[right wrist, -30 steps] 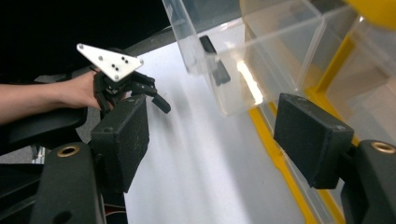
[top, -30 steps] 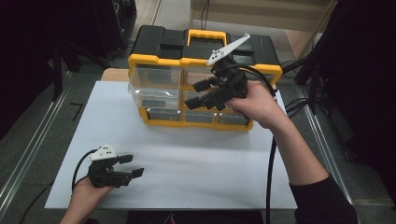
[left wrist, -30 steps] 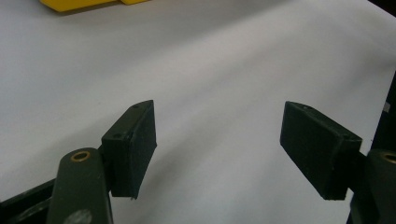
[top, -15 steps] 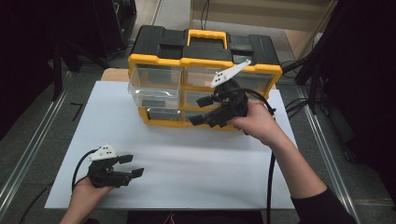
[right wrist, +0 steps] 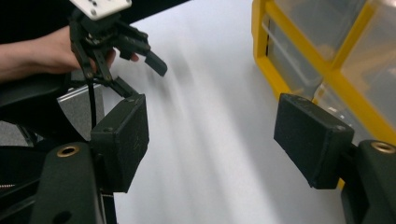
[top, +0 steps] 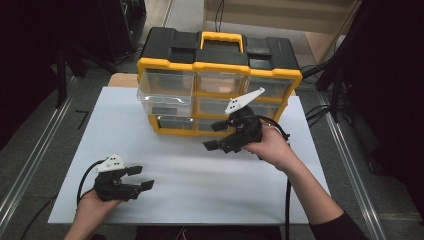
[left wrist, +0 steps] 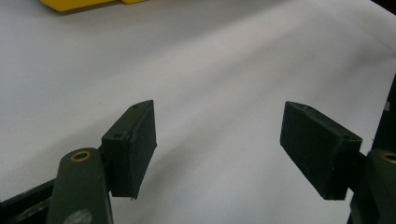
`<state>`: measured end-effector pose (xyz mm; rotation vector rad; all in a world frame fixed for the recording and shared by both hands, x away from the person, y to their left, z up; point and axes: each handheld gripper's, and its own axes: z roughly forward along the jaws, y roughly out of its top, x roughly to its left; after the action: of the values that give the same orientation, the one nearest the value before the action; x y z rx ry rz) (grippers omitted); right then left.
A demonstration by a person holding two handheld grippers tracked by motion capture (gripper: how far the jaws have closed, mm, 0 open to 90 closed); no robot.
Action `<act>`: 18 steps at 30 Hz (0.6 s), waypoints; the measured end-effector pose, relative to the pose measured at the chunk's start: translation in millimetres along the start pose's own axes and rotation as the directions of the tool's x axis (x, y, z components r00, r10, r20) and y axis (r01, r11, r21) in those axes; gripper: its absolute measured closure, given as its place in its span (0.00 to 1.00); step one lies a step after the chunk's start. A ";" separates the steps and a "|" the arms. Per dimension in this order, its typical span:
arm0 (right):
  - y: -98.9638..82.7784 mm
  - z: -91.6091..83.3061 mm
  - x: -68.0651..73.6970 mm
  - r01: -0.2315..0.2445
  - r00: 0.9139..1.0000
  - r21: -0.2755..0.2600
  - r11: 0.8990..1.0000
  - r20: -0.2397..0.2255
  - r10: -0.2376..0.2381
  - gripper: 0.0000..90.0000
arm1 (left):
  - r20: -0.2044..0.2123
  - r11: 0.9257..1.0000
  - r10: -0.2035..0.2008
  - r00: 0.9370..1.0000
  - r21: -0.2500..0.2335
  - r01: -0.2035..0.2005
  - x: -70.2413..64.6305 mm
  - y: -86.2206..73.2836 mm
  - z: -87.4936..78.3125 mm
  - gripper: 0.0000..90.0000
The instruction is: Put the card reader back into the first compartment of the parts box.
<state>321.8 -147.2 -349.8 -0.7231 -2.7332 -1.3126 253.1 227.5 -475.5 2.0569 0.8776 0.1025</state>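
Observation:
A yellow and black organizer (top: 220, 65) with clear drawers stands at the back of the white sheet (top: 200, 190). One clear drawer (top: 165, 97) on its left side sticks out toward me. My right gripper (top: 214, 135) hovers open and empty just in front of the organizer's lower drawers. In the right gripper view its jaws (right wrist: 210, 135) are wide apart, with the organizer (right wrist: 327, 51) on the right. My left gripper (top: 141, 177) rests open near the sheet's front left, with nothing between the jaws in the left gripper view (left wrist: 217, 149).
The organizer has a yellow carry handle (top: 221, 37) on top. Metal rails (top: 30, 165) run along both sides of the table. Cables (top: 287, 200) trail from each gripper. The right gripper view shows the left gripper (right wrist: 112, 37) far off at the top left.
My right gripper has drawn back from the organizer's front toward me and lower over the sheet. The left gripper has not moved.

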 end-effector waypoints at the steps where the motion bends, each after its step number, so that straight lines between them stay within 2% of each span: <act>1: -2.9 2.0 -0.2 -0.005 1.000 0.008 1.000 -0.002 0.005 0.27 | 0.000 1.000 0.001 1.000 0.001 -0.001 -0.1 0.1 0.0 0.32; 5: -10.6 8.4 -0.7 -0.012 1.000 0.024 1.000 0.000 0.012 0.27 | 0.003 1.000 0.004 1.000 0.003 -0.004 0.1 0.1 0.0 0.32; 9: -23.2 19.7 -1.8 -0.020 1.000 0.036 0.999 -0.018 0.020 0.27 | 0.000 1.000 0.003 1.000 0.001 -0.003 0.0 -0.1 -0.1 0.32; 18: -44.9 32.9 -3.1 -0.056 0.998 0.019 0.998 -0.029 0.057 0.28 | 0.003 1.000 0.006 1.000 0.003 -0.006 0.1 0.0 -0.1 0.32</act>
<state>311.6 -148.2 -404.6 -0.7671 -2.6773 -1.2747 253.2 227.7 -475.5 2.0622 0.8703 0.1013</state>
